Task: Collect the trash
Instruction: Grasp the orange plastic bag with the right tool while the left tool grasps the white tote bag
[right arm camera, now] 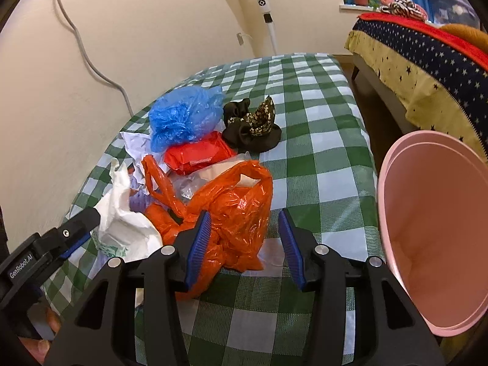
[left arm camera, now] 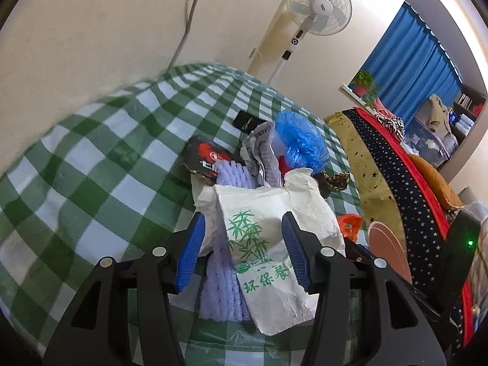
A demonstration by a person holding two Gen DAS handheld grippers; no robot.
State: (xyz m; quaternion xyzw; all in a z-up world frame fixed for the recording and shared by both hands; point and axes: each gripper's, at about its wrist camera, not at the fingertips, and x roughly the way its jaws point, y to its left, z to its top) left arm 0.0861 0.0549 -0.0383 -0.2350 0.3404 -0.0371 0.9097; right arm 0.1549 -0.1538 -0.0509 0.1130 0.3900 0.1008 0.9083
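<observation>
On the checked bench (right arm camera: 320, 97), my left claw (left arm camera: 244, 250) stands open astride the white paper bag (left arm camera: 268, 244), its pads not pressing. Right of it, my right claw (right arm camera: 245, 244) is open around the orange plastic bag (right arm camera: 231, 210), whose bulk lies against the left pad only. The pink bin (right arm camera: 436, 238) waits at the far right edge. Risk: thin film may slip or tear, and loose scraps beneath may drag off the bench.
</observation>
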